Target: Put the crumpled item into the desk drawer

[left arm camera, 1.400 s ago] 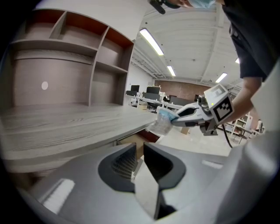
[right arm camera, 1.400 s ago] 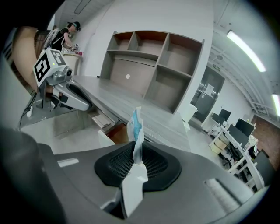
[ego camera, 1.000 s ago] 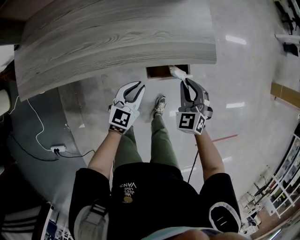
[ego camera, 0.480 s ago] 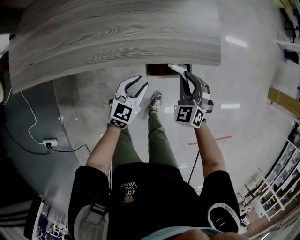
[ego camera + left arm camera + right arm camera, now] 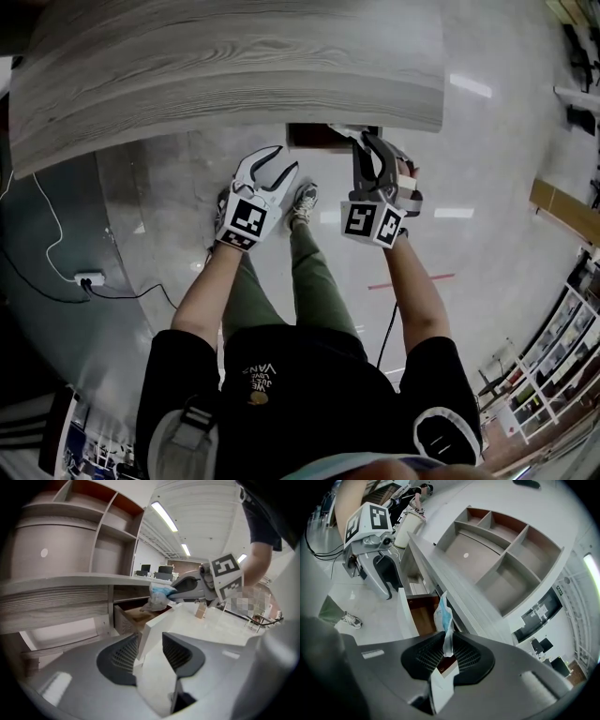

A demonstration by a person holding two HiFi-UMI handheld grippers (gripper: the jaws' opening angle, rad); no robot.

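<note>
The crumpled item (image 5: 444, 613) is a blue-and-white wad, and my right gripper (image 5: 447, 656) is shut on it. In the head view that right gripper (image 5: 367, 148) holds the crumpled item (image 5: 341, 131) over the open desk drawer (image 5: 317, 139). The drawer (image 5: 421, 616) has a brown inside and a white front. My left gripper (image 5: 271, 167) is just left of the drawer, its jaws opening. In the left gripper view the drawer's white front (image 5: 157, 630) shows in the gap of the left gripper (image 5: 150, 651), with no pad pressing on it. Beyond it hangs the crumpled item (image 5: 159, 596).
The grey wood-grain desk top (image 5: 225, 66) spans the top of the head view, over the drawer. Shelf compartments (image 5: 501, 559) rise above the desk. The person's legs and a shoe (image 5: 302, 199) are below the drawer. A power strip with cables (image 5: 86, 278) lies on the floor at left.
The left gripper's jaws have spread apart. Both grippers moved up towards the desk, and the right one carried the crumpled item closer over the drawer.
</note>
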